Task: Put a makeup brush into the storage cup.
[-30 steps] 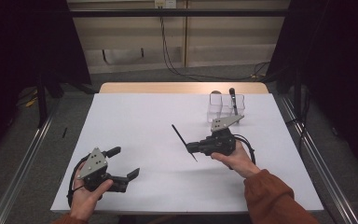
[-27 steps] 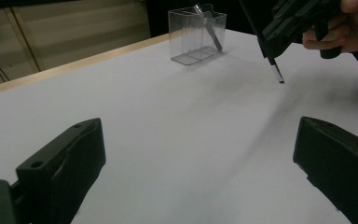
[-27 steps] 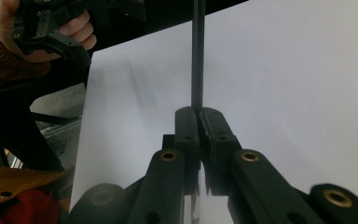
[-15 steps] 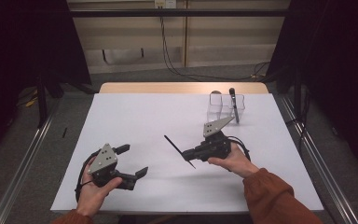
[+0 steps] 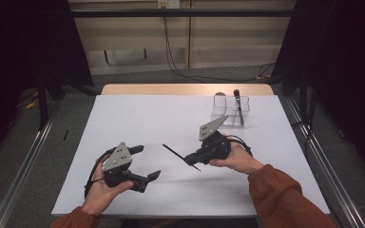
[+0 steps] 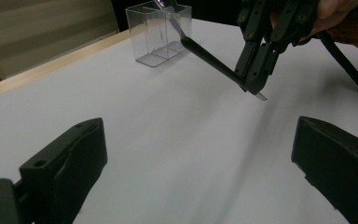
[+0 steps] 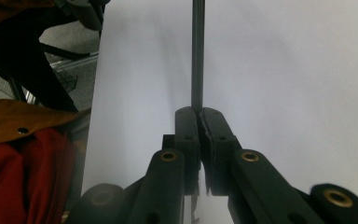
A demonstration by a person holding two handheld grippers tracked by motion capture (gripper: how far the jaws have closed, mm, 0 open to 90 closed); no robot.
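Note:
My right gripper (image 5: 190, 159) is shut on a thin black rod (image 5: 175, 152) near the middle of the white table (image 5: 138, 118). The rod sticks out to the left past the jaws. In the right gripper view the closed jaw tips (image 7: 197, 113) clamp the rod (image 7: 197, 56), which runs straight ahead. My left gripper (image 5: 146, 162) hovers at the front left, open, with nothing between its fingers. The left gripper view shows its own wide jaws (image 6: 198, 135), and beyond them the right gripper (image 6: 256, 84) with the rod (image 6: 212, 63).
A clear plastic holder (image 5: 222, 110) with compartments stands at the back right, with a black pen (image 5: 237, 102) upright in it. The holder (image 6: 158, 35) lies behind the rod in the left gripper view. An orange sleeve (image 5: 285, 199) comes in at the lower right.
My left gripper has moved right and a little away from the front edge, toward the rod. The right gripper has kept nearly still, while the rod's free end has swung lower and leftward.

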